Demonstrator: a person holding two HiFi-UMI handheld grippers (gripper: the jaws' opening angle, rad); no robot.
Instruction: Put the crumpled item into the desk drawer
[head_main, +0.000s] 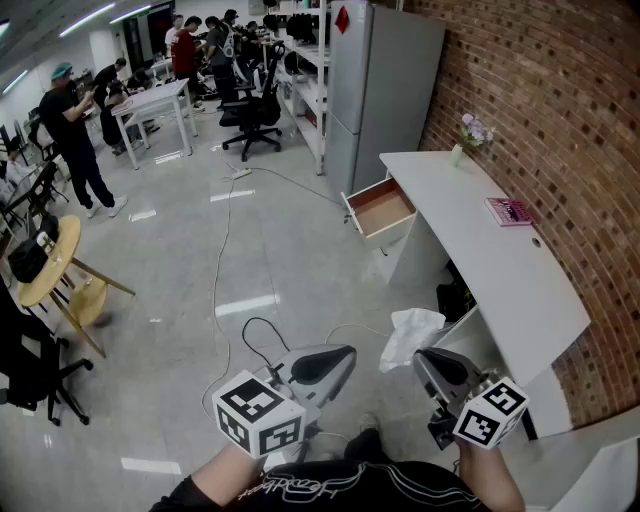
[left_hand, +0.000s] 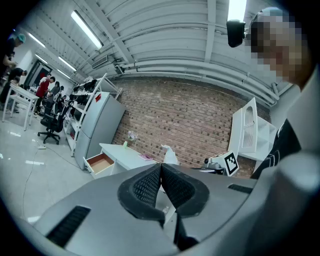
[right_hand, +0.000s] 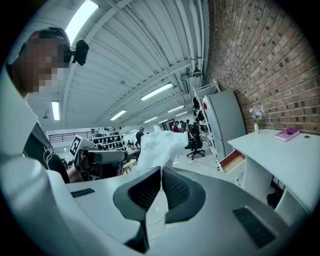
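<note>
The right hand-held gripper (head_main: 421, 357) was clenched on the crumpled white item (head_main: 411, 332), off the desk's (head_main: 470, 230) front edge, well apart from the open drawer (head_main: 381, 208). The left hand-held gripper (head_main: 347, 356) was clenched, empty.

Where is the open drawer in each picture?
Head view: drawer upper middle, sticking out of the desk's far end.
Left gripper view: left, below the middle.
Right gripper view: right of centre.
Shared landmark: the tall grey cabinet beside it.
</note>
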